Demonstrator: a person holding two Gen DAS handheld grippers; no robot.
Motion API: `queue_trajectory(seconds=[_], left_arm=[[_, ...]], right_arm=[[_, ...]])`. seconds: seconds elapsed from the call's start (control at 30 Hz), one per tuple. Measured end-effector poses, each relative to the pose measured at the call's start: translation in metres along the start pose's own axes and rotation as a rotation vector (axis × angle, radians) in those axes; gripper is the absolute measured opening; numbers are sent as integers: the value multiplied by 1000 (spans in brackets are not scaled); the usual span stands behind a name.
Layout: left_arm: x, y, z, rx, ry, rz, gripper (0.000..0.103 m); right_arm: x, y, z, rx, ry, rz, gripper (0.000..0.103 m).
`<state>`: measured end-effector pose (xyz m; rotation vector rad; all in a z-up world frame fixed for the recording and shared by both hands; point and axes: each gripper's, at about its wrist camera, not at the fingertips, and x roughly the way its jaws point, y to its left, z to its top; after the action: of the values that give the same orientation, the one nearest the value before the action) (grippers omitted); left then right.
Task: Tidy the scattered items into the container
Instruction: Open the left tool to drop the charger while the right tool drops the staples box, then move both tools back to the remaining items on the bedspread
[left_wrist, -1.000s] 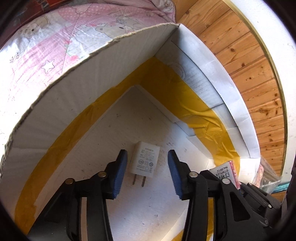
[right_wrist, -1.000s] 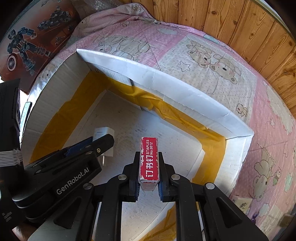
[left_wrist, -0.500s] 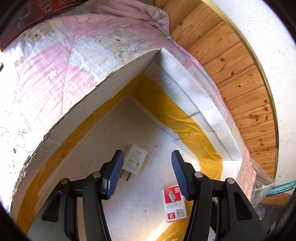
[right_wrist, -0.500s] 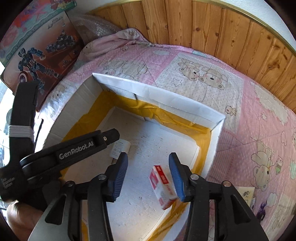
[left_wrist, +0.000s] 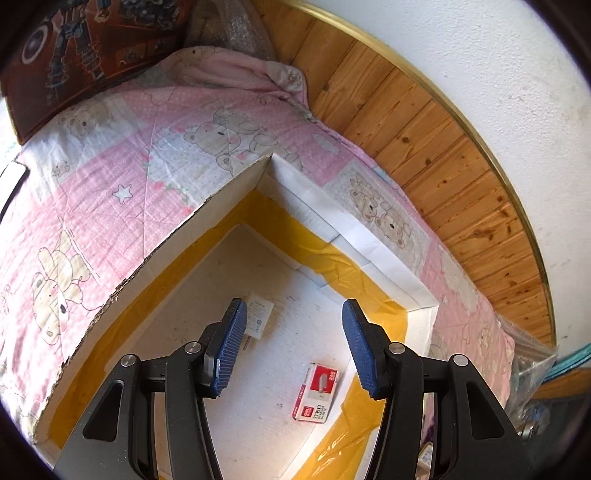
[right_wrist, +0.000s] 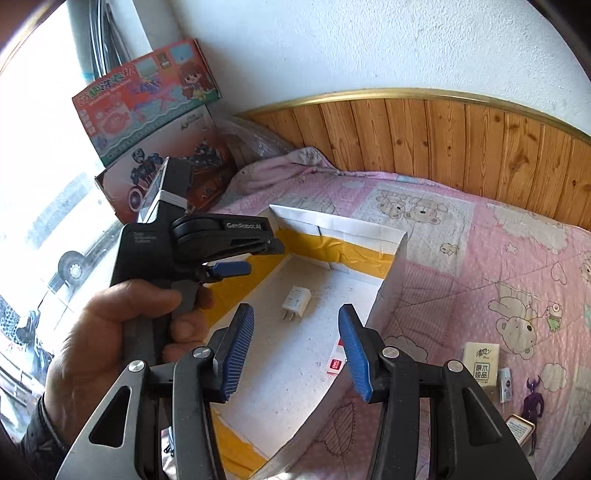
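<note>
A white cardboard box (left_wrist: 236, 184) lined with yellow tape sits on the pink bed quilt. On its floor lie a white plug charger (left_wrist: 258, 314) and a red staples box (left_wrist: 316, 393). My left gripper (left_wrist: 292, 306) hangs open above the box floor, empty. My right gripper (right_wrist: 295, 310) is open and empty too, held higher and back from the box (right_wrist: 332, 225). In the right wrist view the charger (right_wrist: 295, 303) shows between the fingers, and the staples box (right_wrist: 335, 363) peeks out beside the right finger. A hand (right_wrist: 122, 332) holds the left gripper (right_wrist: 258, 258) over the box's left wall.
On the quilt right of the box lie a tissue pack (right_wrist: 480, 363), a small white item (right_wrist: 505, 384), a purple figurine (right_wrist: 533, 398) and a small card (right_wrist: 521, 428). Toy boxes (right_wrist: 147, 96) lean at the back left. A wooden headboard (right_wrist: 461, 147) borders the bed.
The right gripper opened and let the staples box fall into the cardboard box, then drew back and up. The left gripper rose away from the charger.
</note>
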<state>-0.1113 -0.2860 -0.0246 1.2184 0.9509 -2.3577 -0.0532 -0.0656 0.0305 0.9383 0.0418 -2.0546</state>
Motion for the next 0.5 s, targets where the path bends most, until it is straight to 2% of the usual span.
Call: queue_trajectory(seconds=[0.27,0.4,0.5], left_arm=[[-48,-33,-29,185,-109,-32,56],[-69,-56,-58,282,-118,-94,56],[-76,-83,-88,396,-116,-137,56]], right_arm=[[-49,-11,-44,17,-84,53,49],[-75,-32,-64,76,-116,45,49],[-94,-57,-76,135,-139,5,49]])
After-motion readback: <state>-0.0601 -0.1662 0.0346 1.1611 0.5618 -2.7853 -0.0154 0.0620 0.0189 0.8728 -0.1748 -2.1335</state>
